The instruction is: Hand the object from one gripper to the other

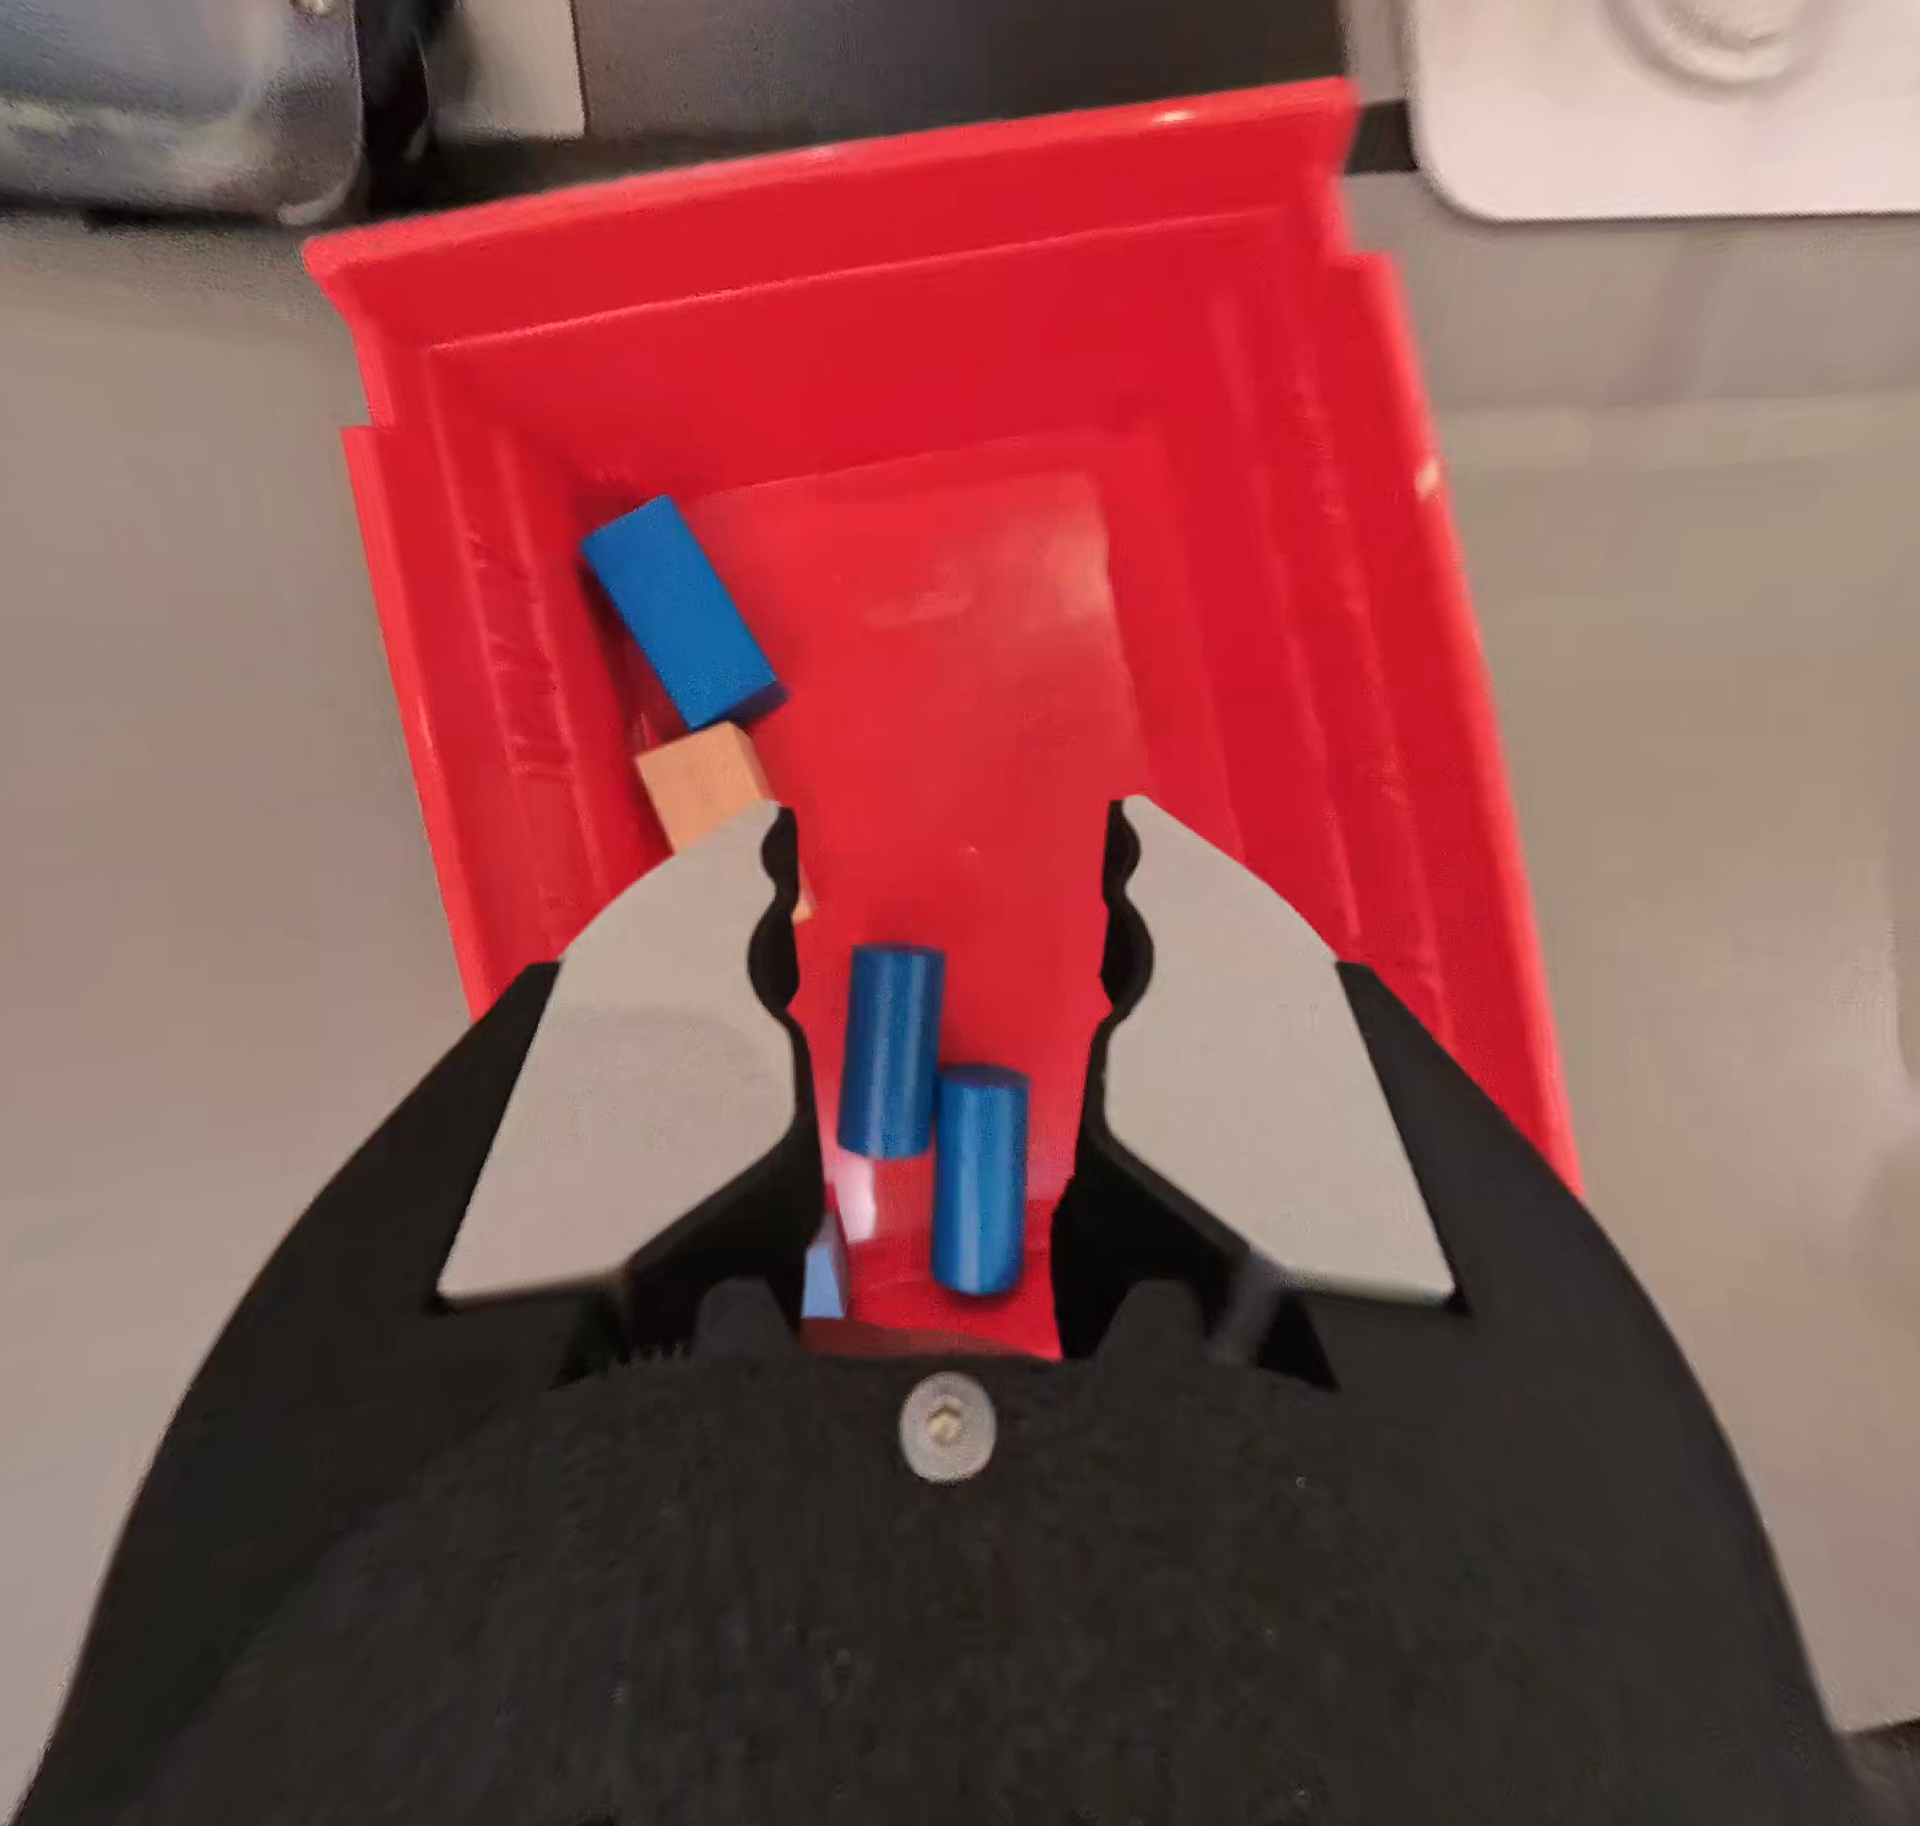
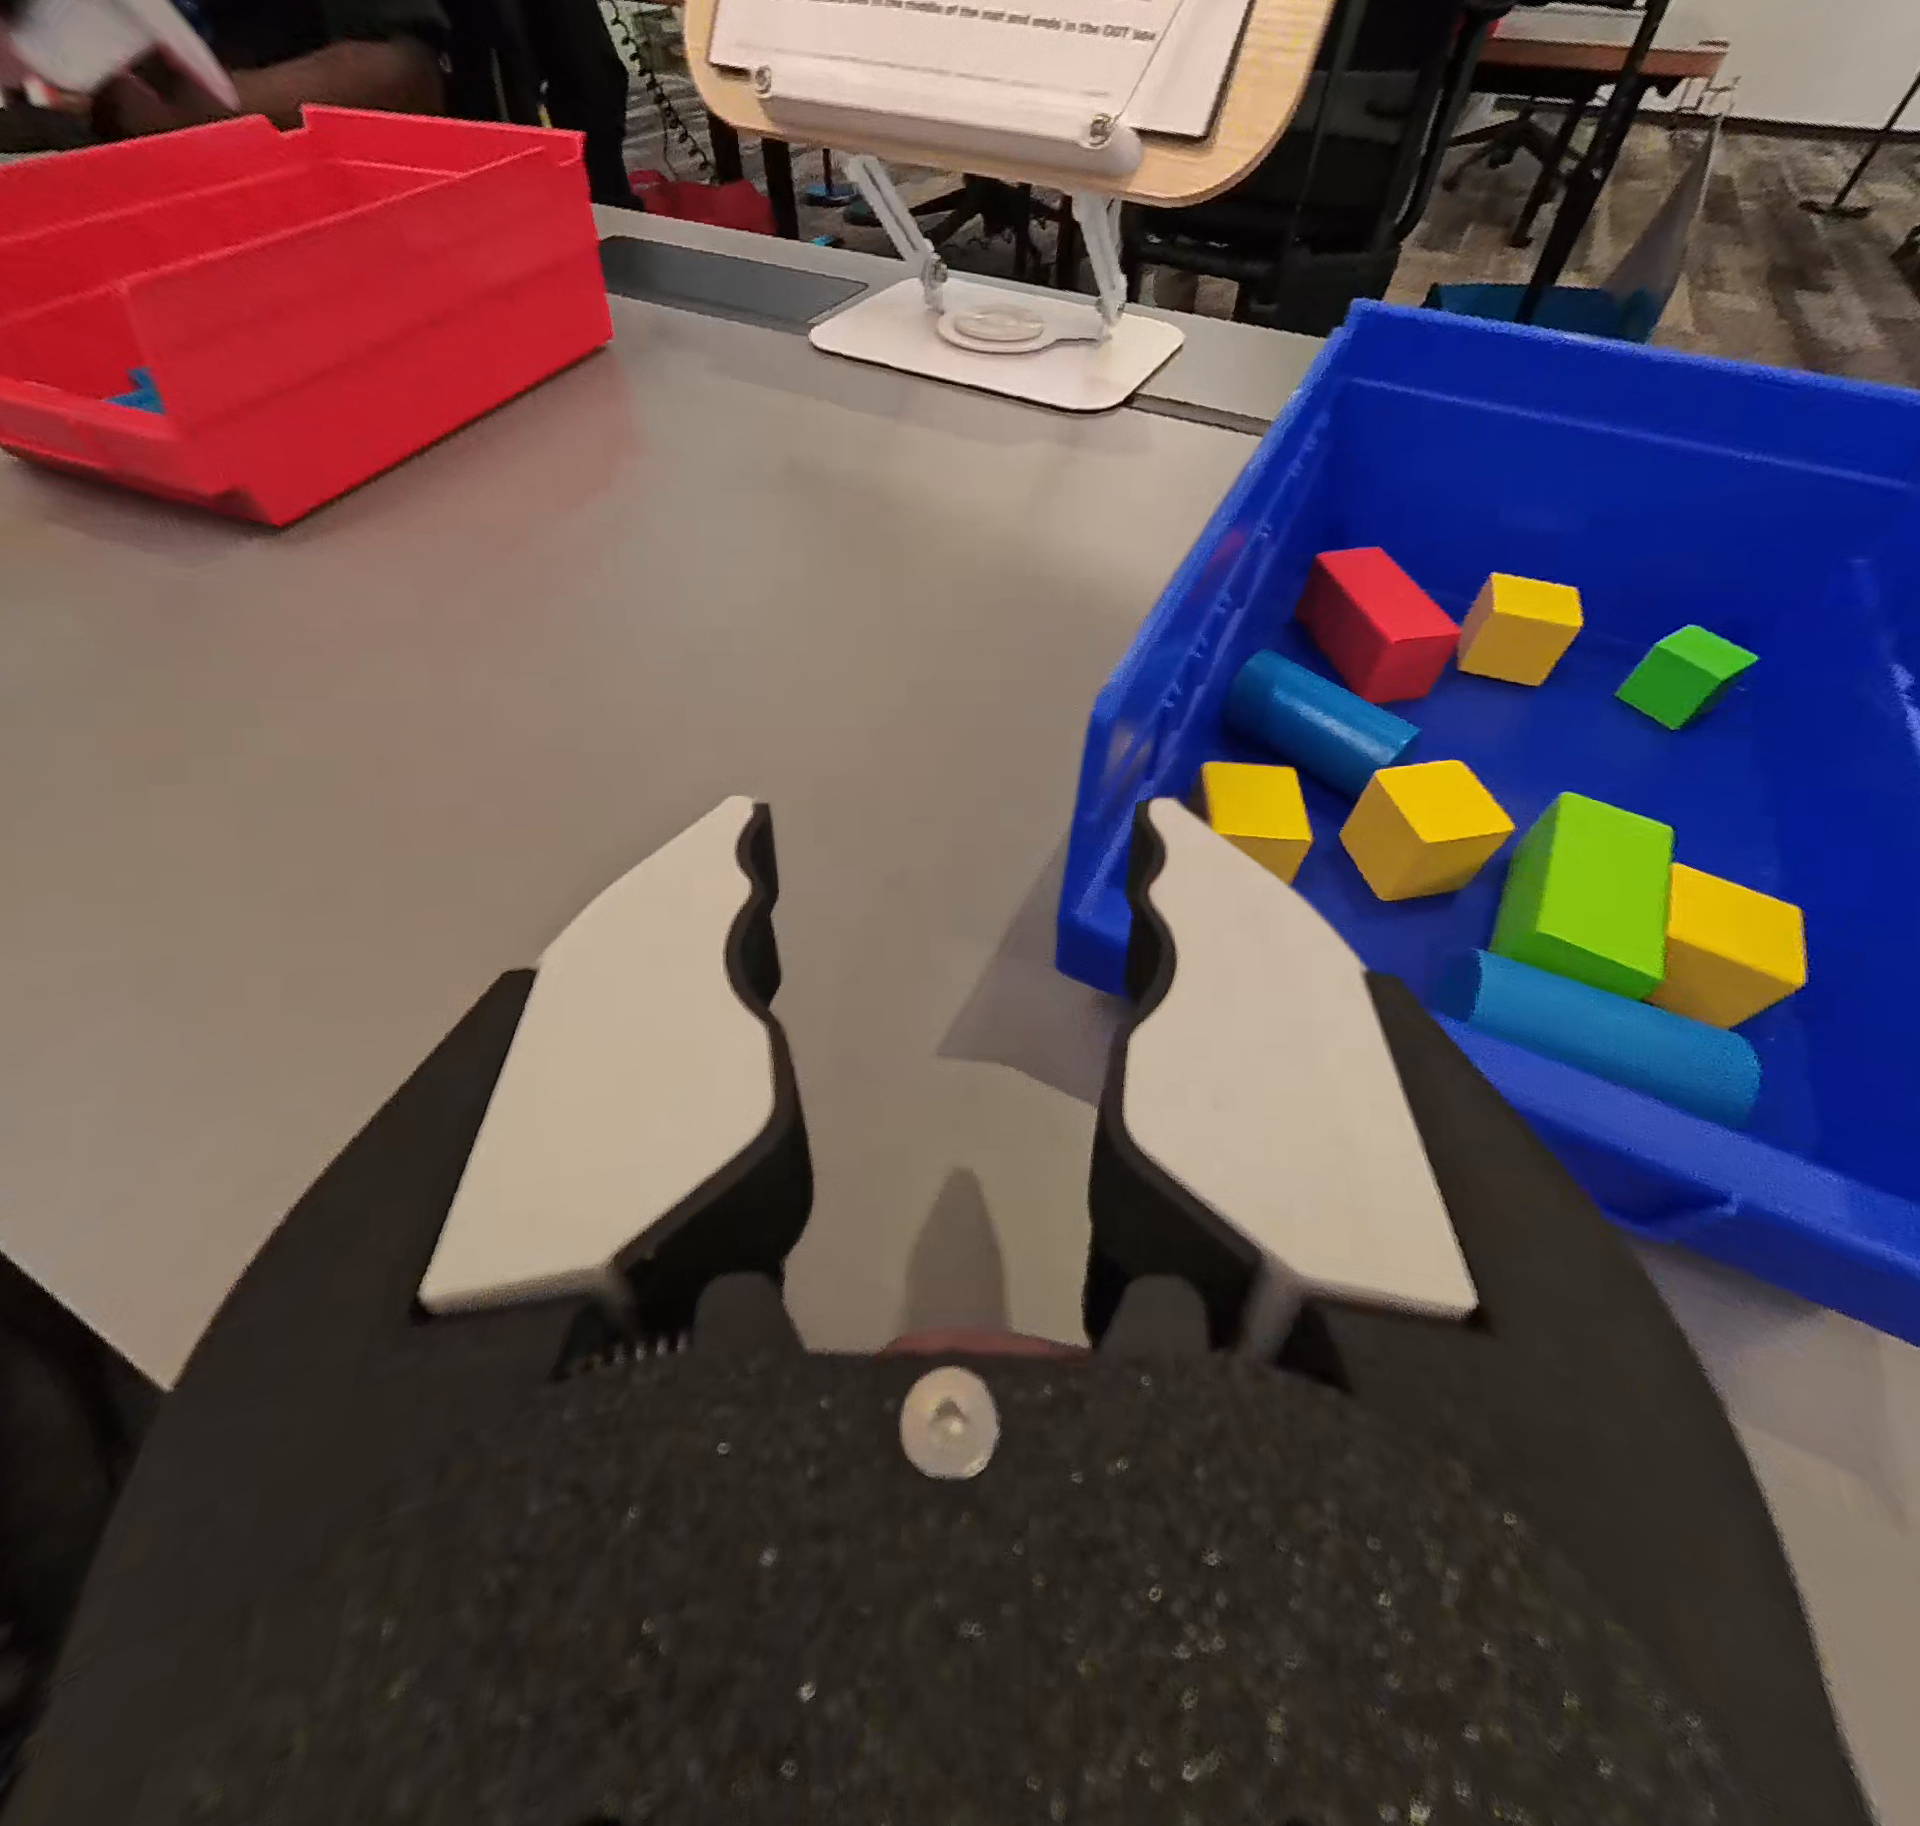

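In the left wrist view my left gripper point(image 1: 948, 820) is open and empty, hovering over a red bin point(image 1: 1330, 654). In the bin lie a large blue cylinder point(image 1: 677, 613), a tan wooden block point(image 1: 701, 789) and two smaller blue cylinders point(image 1: 891, 1049) point(image 1: 979, 1179) seen between the fingers. In the right wrist view my right gripper point(image 2: 951, 820) is open and empty above the grey table point(image 2: 623, 737), just left of a blue bin point(image 2: 1164, 737) holding several blocks: a red block point(image 2: 1374, 623), yellow cubes point(image 2: 1425, 829), green blocks point(image 2: 1584, 893) and blue cylinders point(image 2: 1317, 716).
The red bin also shows at the far left of the right wrist view point(image 2: 312, 322). A document stand point(image 2: 997, 145) with a white base stands at the table's far edge. A person sits behind the red bin. The table's near edge is at the lower left.
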`<state>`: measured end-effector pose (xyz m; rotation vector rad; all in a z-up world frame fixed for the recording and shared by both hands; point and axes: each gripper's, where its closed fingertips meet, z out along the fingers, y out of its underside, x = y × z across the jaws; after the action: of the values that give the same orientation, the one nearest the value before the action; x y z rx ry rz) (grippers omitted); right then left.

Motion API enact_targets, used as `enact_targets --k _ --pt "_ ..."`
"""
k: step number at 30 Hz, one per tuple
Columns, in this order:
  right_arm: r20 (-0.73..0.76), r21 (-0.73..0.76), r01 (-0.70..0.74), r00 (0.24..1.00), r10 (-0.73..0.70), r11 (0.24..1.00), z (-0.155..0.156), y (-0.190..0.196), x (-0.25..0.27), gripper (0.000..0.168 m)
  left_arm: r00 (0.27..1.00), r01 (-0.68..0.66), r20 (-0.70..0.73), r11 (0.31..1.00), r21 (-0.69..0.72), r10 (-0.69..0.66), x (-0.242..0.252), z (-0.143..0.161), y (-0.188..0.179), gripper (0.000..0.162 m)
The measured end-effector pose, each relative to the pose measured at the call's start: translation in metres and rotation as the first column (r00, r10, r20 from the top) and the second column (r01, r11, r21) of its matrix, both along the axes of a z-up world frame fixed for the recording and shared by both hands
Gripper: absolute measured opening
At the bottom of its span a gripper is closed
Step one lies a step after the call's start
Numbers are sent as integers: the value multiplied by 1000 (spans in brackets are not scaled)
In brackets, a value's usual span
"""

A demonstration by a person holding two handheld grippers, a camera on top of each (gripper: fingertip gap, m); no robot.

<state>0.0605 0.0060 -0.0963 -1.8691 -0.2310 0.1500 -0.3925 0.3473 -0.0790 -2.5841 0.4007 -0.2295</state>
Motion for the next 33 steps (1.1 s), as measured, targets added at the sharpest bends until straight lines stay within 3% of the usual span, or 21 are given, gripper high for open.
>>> enact_targets --k 3,5,9,21,23,27,30,33 --pt "8 -16 -24 1000 24 1000 -5 -2 -7 65 994 -108 -19 970 -215 107 -16 -37 28 55" --pt "22 -21 -28 999 28 999 -6 -4 -9 65 988 -154 -39 947 -284 149 -22 -55 39 55" --pt "42 -17 -25 999 26 1000 -4 -5 -8 64 968 -241 -146 923 -301 205 -38 -77 54 46" --pt "44 -73 -42 998 45 996 -18 -3 -6 63 905 -309 -379 913 -266 196 -41 -105 69 52" --pt "53 -82 -47 997 52 995 -20 -3 -8 63 888 -315 -418 917 -246 193 -45 -106 71 38" --pt "82 -95 -50 995 58 994 -23 -3 -9 63 908 -282 -383 924 -257 171 -41 -106 70 37" --pt "86 -96 -50 995 58 994 -23 -4 -9 62 951 -229 -269 931 -285 152 -29 -103 65 36" --pt "86 -89 -47 995 55 995 -22 -4 -8 62 985 -136 -134 967 -218 108 -14 -81 64 35"
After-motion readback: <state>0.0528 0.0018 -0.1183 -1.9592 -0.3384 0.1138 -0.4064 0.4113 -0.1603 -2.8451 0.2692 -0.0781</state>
